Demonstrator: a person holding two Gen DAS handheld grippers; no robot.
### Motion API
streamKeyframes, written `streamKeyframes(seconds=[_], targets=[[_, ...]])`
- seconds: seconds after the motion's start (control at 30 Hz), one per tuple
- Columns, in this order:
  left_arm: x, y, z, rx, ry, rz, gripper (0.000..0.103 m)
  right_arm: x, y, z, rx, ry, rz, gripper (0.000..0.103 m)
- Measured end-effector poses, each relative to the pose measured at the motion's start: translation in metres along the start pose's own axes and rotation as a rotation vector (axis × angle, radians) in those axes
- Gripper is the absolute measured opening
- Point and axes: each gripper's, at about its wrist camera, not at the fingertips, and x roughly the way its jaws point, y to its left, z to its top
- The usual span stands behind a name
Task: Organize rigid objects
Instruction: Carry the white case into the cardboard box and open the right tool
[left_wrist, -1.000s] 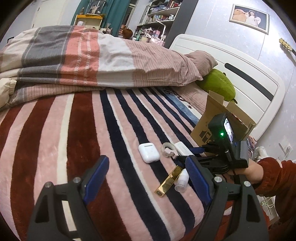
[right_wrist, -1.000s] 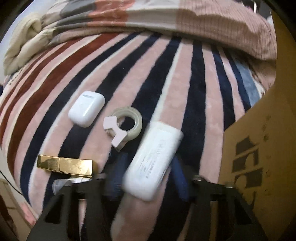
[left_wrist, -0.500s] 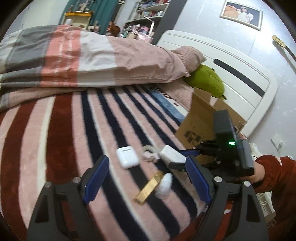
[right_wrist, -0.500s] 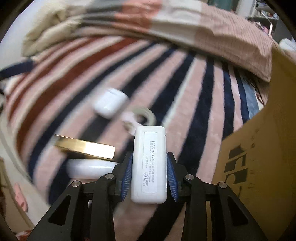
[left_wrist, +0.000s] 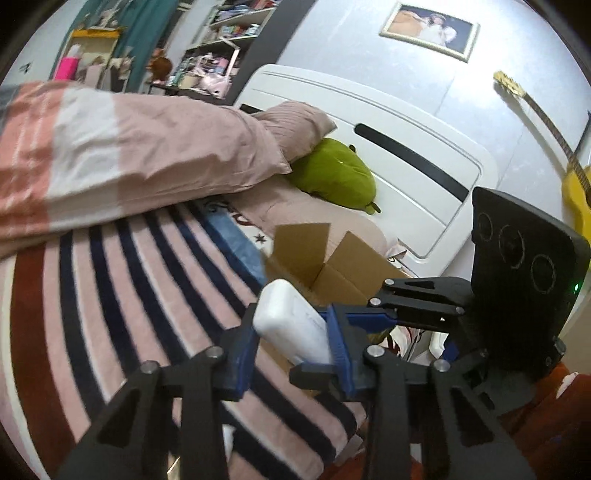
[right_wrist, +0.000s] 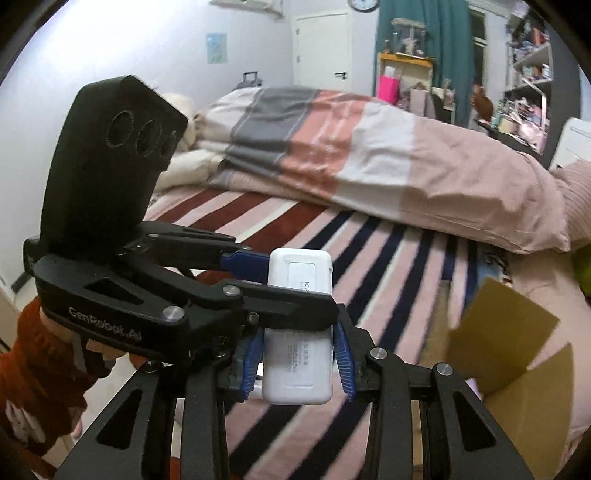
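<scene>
A white rectangular case (right_wrist: 299, 373) hangs in the air above the striped blanket (left_wrist: 129, 295). My right gripper (right_wrist: 297, 354) is shut on its lower part, with blue pads on both long sides. My left gripper (left_wrist: 291, 343) comes in from the left of the right wrist view. Its jaws are closing on the upper part of the case (left_wrist: 288, 321), which sits between its blue pads, and both pads look pressed against it. An open cardboard box (left_wrist: 343, 273) stands on the bed just behind the two grippers.
A folded pink, white and grey duvet (left_wrist: 129, 155) lies across the far side of the bed. A green plush (left_wrist: 332, 177) rests against the white headboard (left_wrist: 406, 147). A yellow guitar (left_wrist: 576, 184) leans at the wall. Rust-red sleeves (right_wrist: 37, 369) hold both grippers.
The right gripper has lifted the white case off the blanket. The left gripper has swung over to it and brought its wide-open jaws in around the case.
</scene>
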Motion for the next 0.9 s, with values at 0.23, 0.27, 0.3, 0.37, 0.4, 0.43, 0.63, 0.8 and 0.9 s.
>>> streamKeyframes(seconds=[0.23,0.27,0.3,0.37,0.4,0.43,0.63,0.8,0.9], targets=[[0.064,-0.04,0.035,0.059,0.066,-0.027,0.032,-0.025,-0.067,-0.014,0.081,-0.015,-0.062,0.031],[0.075,-0.046,0.04,0.067,0.084,-0.031,0.032,-0.027,-0.076,-0.016,0.097,-0.011,-0.069,0.031],[0.088,-0.051,0.045,0.073,0.106,-0.034,0.032,-0.029,-0.086,-0.019,0.115,-0.002,-0.074,0.031],[0.106,-0.056,0.05,0.067,0.145,-0.041,0.032,-0.031,-0.106,-0.025,0.163,0.023,-0.079,0.031],[0.116,-0.059,0.052,0.066,0.173,-0.041,0.032,-0.032,-0.113,-0.028,0.178,0.036,-0.079,0.031],[0.125,-0.063,0.053,0.072,0.195,-0.037,0.032,-0.031,-0.119,-0.031,0.191,0.054,-0.08,0.031],[0.152,-0.063,0.052,0.067,0.279,0.021,0.033,-0.016,-0.142,-0.04,0.219,0.139,-0.068,0.031],[0.141,-0.056,0.052,0.049,0.232,0.066,0.072,-0.01,-0.141,-0.048,0.221,0.165,-0.094,0.051],[0.119,-0.054,0.053,0.051,0.183,0.095,0.079,-0.017,-0.132,-0.046,0.2,0.143,-0.101,0.056]])
